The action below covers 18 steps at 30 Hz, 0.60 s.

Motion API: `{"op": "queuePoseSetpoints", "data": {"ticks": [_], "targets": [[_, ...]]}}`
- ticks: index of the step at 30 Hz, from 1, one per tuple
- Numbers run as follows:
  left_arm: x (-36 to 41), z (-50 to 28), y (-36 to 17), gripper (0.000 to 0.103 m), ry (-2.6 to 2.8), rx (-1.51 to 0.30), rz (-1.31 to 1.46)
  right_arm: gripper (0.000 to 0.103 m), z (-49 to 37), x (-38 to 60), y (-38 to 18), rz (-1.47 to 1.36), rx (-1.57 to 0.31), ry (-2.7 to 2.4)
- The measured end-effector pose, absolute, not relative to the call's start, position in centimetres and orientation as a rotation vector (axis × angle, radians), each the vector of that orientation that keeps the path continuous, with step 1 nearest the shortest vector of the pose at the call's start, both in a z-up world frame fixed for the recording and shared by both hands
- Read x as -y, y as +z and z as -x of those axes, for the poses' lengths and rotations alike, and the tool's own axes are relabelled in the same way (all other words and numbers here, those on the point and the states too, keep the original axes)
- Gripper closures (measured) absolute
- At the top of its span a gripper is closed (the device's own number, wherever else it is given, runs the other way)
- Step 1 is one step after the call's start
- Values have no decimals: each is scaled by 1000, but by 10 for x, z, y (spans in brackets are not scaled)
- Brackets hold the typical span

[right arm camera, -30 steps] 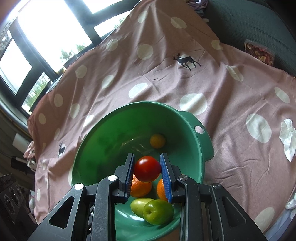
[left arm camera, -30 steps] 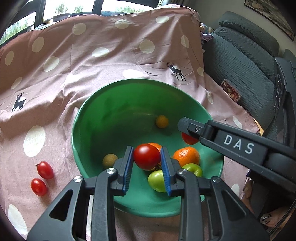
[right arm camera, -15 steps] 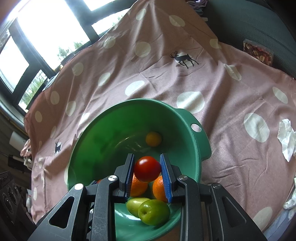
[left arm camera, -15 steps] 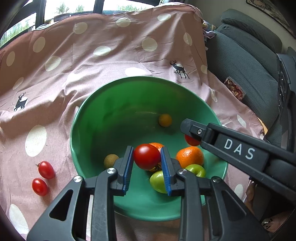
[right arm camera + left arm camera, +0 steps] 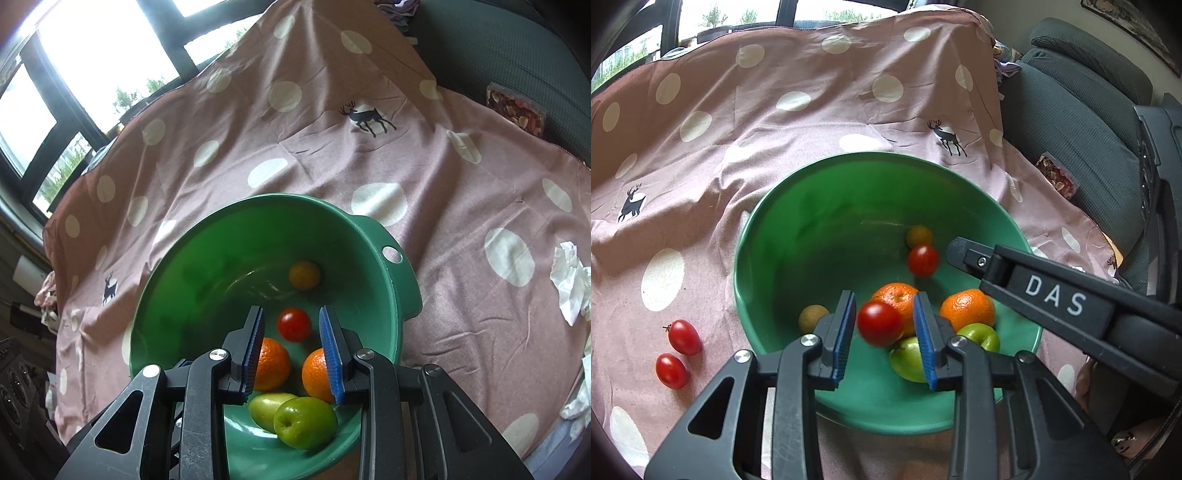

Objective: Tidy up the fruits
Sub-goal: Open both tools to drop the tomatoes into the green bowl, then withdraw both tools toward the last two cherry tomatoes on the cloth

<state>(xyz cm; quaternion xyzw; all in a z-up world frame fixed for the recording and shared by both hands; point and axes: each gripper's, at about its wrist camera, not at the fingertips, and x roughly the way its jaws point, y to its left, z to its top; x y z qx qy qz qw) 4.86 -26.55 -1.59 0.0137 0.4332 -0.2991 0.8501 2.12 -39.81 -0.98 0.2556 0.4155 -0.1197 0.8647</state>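
The red tomato (image 5: 880,324), round and blurred with no long axis to tell, sits between your left gripper's (image 5: 882,306) opening pads over the green bowl (image 5: 746,236). Your right gripper (image 5: 291,314) stands narrowly apart, empty; the bowl rests on spotted pink cloth (image 5: 738,129); a grey sofa (image 5: 1089,129) is beside it and windows (image 5: 92,55) behind.

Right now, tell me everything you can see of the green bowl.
The green bowl looks like smooth plastic. It is round and deep, with a flat tab handle on the rim that has a hole through it. It sits on the spotted pink cloth. Inside lie two oranges, two green fruits, a red tomato and two small yellow-brown fruits.
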Motion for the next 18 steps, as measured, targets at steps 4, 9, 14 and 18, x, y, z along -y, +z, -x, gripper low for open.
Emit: {"op": "queuePoseSetpoints", "data": {"ticks": [4,9,14,18], "targets": [[257,-43,-5,55,-645,-911,3,59,-19,400,-8,-570,-855,-229],[233,-31,15,49,-615,-857,1,39,-15,397,0,-563,-827,-244],[187,-29,32,45,-497,-812,-16,32,-9,391,15,-509,-794,-273],[141,-30,41,41,-408,-806,22,32,-4,380,31,-495,-746,-239]]}}
